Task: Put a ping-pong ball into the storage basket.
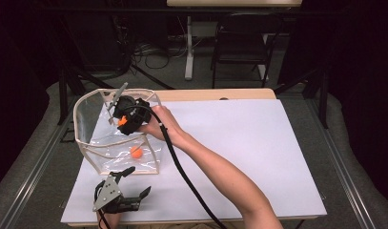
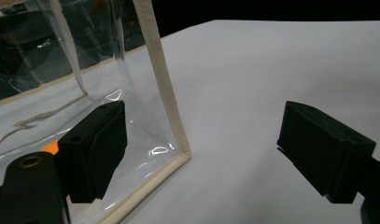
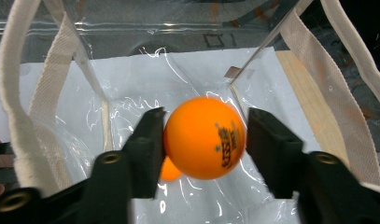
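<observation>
A clear plastic bag [image 1: 86, 102] with cream trim stands open at the table's left. My right gripper [image 1: 119, 119] hangs over its mouth, pointing down into it. An orange ping-pong ball [image 3: 204, 137] sits between the right gripper's [image 3: 204, 140] jaws; the left pad touches it and a sliver of gap shows at the right pad. A second orange ball [image 1: 136, 152] lies on the bag's bottom, also visible below the first ball [image 3: 168, 170]. My left gripper [image 1: 139, 180] rests open near the bag's front corner [image 2: 183, 156], with nothing between its pads.
A white sheet [image 1: 239, 143] covers the wooden table, with bare room to the right of the bag. The right gripper's cable [image 1: 182, 171] trails across the sheet along the forearm. A chair [image 1: 241, 43] and a table leg stand beyond the far edge.
</observation>
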A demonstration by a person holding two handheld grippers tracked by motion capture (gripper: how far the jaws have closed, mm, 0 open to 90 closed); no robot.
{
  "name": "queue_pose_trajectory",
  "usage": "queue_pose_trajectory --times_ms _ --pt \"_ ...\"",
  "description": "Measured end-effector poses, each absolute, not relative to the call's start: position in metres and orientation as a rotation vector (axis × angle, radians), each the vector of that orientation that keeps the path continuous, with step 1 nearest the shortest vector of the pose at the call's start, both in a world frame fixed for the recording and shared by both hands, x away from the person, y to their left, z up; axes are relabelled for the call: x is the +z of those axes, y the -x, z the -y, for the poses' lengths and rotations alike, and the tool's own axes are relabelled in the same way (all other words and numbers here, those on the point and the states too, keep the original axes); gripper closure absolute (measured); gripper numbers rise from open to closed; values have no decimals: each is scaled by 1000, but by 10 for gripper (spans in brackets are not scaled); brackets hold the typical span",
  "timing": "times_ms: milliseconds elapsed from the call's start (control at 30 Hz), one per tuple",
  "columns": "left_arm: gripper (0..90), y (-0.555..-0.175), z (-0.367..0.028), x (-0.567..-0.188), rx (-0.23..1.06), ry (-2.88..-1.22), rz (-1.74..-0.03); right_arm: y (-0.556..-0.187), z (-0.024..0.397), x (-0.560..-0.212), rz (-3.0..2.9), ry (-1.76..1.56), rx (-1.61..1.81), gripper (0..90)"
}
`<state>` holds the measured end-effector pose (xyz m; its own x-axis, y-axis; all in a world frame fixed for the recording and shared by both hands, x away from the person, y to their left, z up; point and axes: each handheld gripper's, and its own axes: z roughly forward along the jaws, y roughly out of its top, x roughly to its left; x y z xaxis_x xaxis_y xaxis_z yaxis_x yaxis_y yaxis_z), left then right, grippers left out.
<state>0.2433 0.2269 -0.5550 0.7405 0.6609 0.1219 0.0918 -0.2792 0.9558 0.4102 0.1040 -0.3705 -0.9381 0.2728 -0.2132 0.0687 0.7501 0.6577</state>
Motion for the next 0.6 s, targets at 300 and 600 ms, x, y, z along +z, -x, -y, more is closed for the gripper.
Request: queue_pose_trajectory --times_ms 300,600 --pt "156 -244 -227 -555 614 -1794 -590 -415 -82 -364 -2639 -352 1083 139" --pt "157 -243 -227 -555 620 -1795 -590 -414 -55 -357 -2642 -375 1155 53"
